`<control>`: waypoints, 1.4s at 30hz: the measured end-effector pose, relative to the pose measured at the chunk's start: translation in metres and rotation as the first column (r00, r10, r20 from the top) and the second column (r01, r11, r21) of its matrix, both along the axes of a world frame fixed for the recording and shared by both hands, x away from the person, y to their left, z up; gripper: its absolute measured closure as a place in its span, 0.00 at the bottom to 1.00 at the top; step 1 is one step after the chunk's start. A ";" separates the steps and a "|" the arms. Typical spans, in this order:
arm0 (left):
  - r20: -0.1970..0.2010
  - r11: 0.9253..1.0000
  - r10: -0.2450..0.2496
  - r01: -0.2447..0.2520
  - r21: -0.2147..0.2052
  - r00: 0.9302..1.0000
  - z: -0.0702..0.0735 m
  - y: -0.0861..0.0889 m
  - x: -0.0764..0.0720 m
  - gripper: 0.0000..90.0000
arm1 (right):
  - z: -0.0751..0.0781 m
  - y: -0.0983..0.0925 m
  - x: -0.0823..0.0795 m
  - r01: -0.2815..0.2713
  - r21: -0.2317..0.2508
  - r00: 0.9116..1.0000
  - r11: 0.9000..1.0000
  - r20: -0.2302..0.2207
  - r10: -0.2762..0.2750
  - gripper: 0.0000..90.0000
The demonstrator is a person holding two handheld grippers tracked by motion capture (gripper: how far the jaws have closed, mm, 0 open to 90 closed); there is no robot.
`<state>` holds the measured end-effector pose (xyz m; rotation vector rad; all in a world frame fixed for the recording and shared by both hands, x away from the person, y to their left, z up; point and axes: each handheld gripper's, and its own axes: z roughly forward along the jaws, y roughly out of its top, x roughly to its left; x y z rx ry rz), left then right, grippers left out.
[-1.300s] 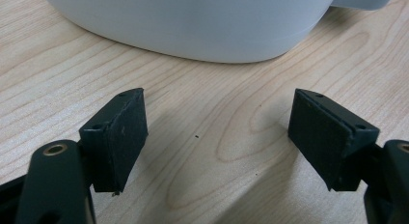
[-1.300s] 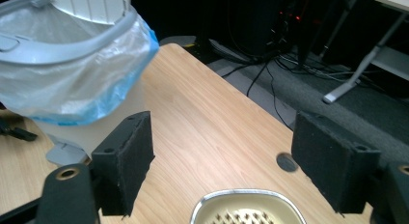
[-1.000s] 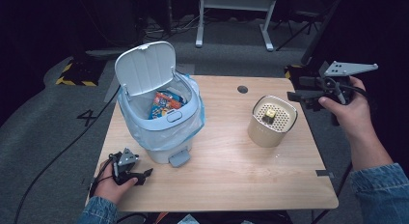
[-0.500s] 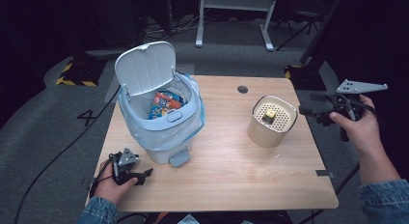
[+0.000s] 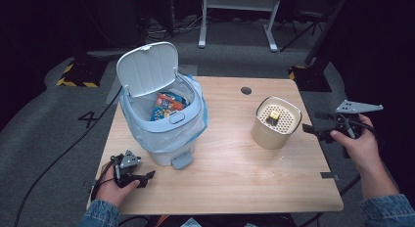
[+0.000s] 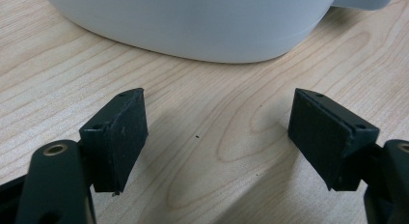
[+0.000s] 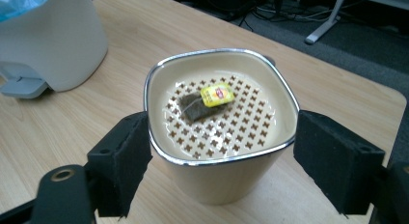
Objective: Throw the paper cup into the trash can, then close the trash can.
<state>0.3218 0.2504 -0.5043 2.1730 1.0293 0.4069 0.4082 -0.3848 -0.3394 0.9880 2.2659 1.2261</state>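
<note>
In the high view, a pale blue plastic pedal bin (image 5: 164, 126) with its lid raised and a translucent liner bag was seen on the left half of the light wooden table (image 5: 230, 173), with a colourful snack packet (image 5: 164, 105) inside it. A cream, rounded-square container with a perforated insert (image 5: 275, 122) stood on the right half, well apart from the bin, and a small yellow-tagged tea bag (image 5: 274, 115) lay on its insert. The left gripper (image 5: 131, 172) was held low at the table's near left corner, just in front of the bin's base. The right gripper (image 5: 325, 130) was held beyond the table's right edge, near the container, pointing towards it. In the left gripper view, the two black jaws were seen spread wide with nothing between them, over bare tabletop, and the bin's rounded base (image 6: 202, 26) lay just ahead. In the right gripper view, the jaws were likewise spread apart, and the cream container (image 7: 222, 161) was framed between them without either pad being seen to touch it; the tea bag (image 7: 205, 102) rested flat on the insert, its yellow tag uppermost, and the bin's foot pedal (image 7: 21, 86) appeared at far left.
</note>
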 end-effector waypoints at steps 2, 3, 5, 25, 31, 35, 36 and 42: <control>0.000 1.000 0.000 0.000 0.000 1.000 0.000 0.000 0.000 0.24 | -0.003 -0.001 -0.001 0.003 0.001 1.000 1.000 -0.005 -0.003 0.24; 0.000 1.000 0.000 0.000 0.000 1.000 0.000 0.000 0.000 0.24 | -0.006 -0.002 -0.001 0.004 0.001 1.000 1.000 -0.009 -0.004 0.24; -0.001 1.000 0.000 0.000 -0.001 1.000 0.000 0.000 0.000 0.24 | -0.017 -0.003 -0.003 0.009 -0.002 1.000 1.000 -0.017 -0.009 0.24; -0.002 1.000 0.007 -0.007 -0.005 1.000 0.000 0.000 0.000 0.25 | -0.076 0.006 -0.022 0.001 -0.020 0.997 1.000 -0.082 -0.003 0.23; -0.080 0.995 0.042 -0.049 -0.088 0.996 0.017 0.012 0.000 0.43 | -0.090 0.009 -0.029 -0.005 -0.003 0.995 1.000 -0.095 0.005 0.23; -0.028 0.977 0.043 -0.048 -0.206 0.999 0.047 0.020 0.000 0.43 | -0.111 0.008 -0.033 0.001 -0.016 0.994 1.000 -0.112 -0.003 0.23; -0.028 0.977 0.043 -0.048 -0.206 0.999 0.047 0.020 0.000 0.43 | -0.111 0.008 -0.033 0.001 -0.016 0.994 1.000 -0.112 -0.003 0.23; 0.039 0.977 0.022 -0.014 -0.213 0.999 0.083 0.023 -0.001 0.43 | -0.137 0.008 -0.033 0.019 -0.061 0.992 0.998 -0.123 -0.026 0.22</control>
